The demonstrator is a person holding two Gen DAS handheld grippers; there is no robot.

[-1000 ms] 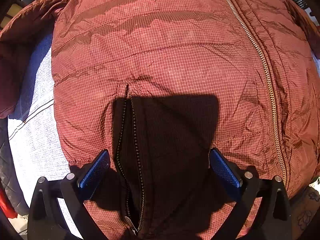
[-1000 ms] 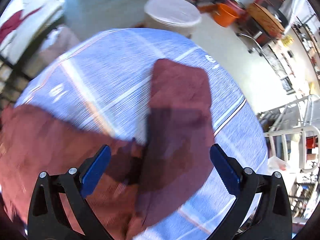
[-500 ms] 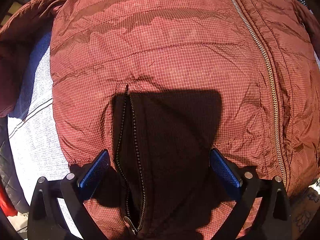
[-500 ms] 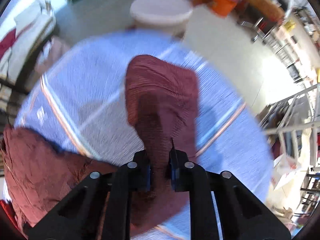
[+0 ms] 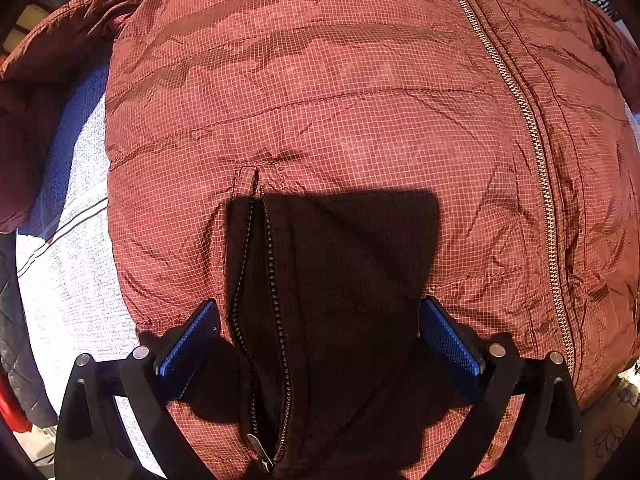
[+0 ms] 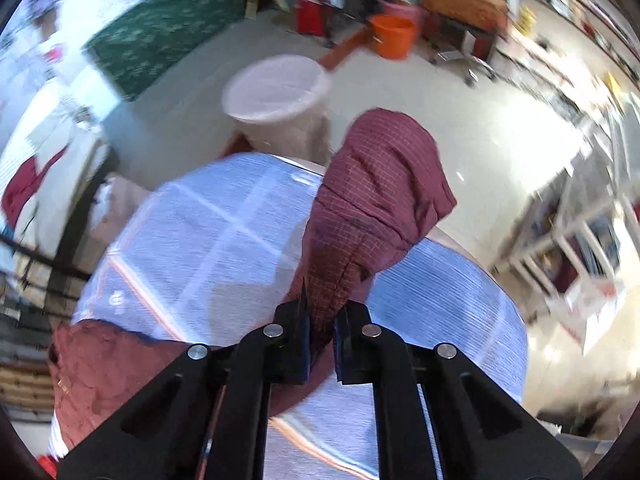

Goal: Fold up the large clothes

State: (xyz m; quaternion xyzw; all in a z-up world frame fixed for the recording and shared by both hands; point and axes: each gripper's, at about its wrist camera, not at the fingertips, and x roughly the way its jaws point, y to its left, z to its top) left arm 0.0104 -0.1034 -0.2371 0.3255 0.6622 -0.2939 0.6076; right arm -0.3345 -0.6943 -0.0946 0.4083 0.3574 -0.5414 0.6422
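Right tool (image 6: pixel 322 344) pinched tight on the sleeve (image 6: pixel 376 200) of the maroon jacket (image 5: pixel 320 100), cuff end lifted and drooping past the far edge of the table (image 6: pixel 208 232). Sleeve's long axis running straight away from that tool, toward the table's far edge. Jacket body spread flat, zipper (image 5: pixel 532 128) running lengthwise; left tool (image 5: pixel 318 344) spread wide, pointing straight down just over the open pocket (image 5: pixel 260 300), gripping nothing. Likely next: carrying the sleeve back across the body, the right hand clearly nearer.
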